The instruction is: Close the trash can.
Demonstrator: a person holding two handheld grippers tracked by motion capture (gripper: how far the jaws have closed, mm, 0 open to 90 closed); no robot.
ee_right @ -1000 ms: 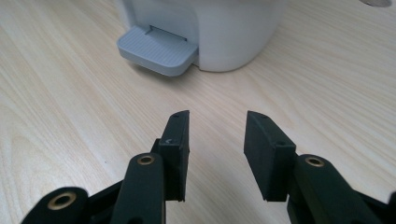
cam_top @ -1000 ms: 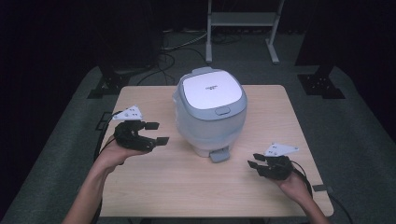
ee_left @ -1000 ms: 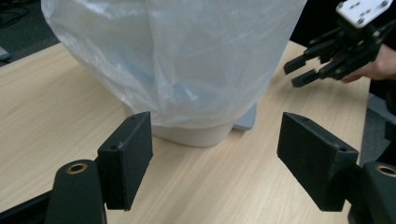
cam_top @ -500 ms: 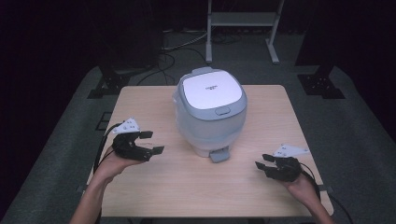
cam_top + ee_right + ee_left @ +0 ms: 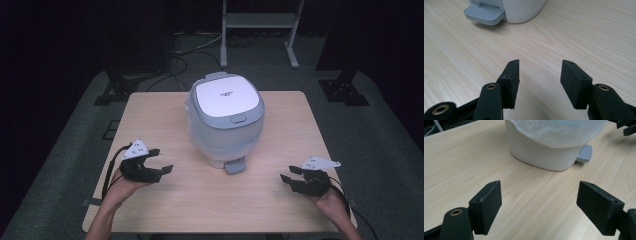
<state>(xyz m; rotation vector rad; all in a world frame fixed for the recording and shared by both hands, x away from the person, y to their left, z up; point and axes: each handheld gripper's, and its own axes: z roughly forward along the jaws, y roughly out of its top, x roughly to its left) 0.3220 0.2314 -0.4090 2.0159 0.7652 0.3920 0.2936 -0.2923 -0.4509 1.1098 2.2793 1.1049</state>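
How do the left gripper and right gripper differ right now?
The left gripper has its jaws spread wider than the right gripper, whose jaws have just been opening. The left gripper sits beside the bin, while the right gripper lies nearer the table's front edge, facing the bin's grey pedal. Both are open, hold nothing and point inward at the bin.

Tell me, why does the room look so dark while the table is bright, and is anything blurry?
High view: light falls on the table and the white bin; the surrounding floor sinks into black. Left gripper view: its jaws look soft, the wood sharp. Right gripper view: the grey pedal casts a soft shadow.
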